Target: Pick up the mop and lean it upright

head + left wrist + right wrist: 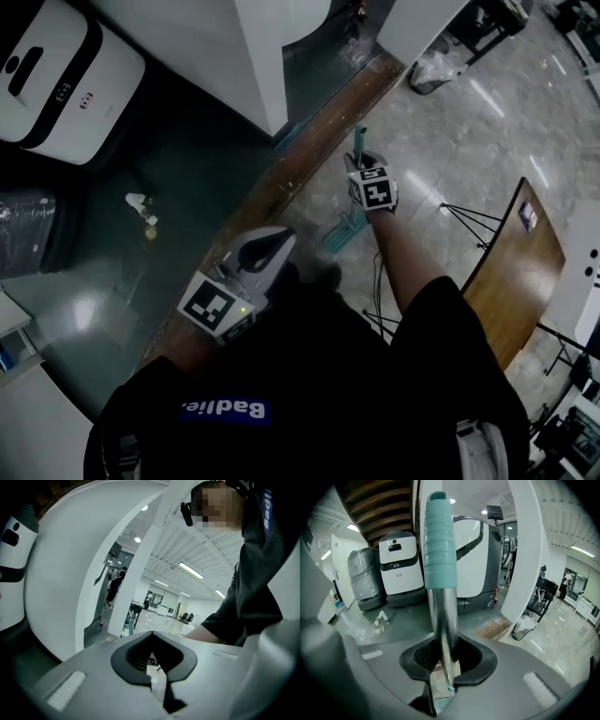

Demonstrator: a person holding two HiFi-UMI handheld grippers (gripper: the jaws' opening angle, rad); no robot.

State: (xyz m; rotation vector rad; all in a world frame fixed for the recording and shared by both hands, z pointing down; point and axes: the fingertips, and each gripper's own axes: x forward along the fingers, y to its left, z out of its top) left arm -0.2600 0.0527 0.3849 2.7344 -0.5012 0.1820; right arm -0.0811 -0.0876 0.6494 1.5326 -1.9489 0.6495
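The mop has a shiny metal pole (444, 616) topped by a ribbed teal grip (439, 531). My right gripper (444, 654) is shut on the pole just below that grip, and the pole stands upright between the dark pads. In the head view the right gripper (367, 173) holds the teal grip (360, 139) above the teal mop head (343, 230), which hangs low over the pale floor. My left gripper (277, 240) is held close to my body at the lower left. Its jaws (151, 637) are shut with nothing in them.
A white pillar (253, 56) rises ahead beside a brown floor strip (309, 150). White cleaning machines (398, 564) and a wrapped grey bundle (365, 578) stand to the left. Small white litter (141, 208) lies on the dark floor. A wooden board (520, 262) on thin legs is at the right.
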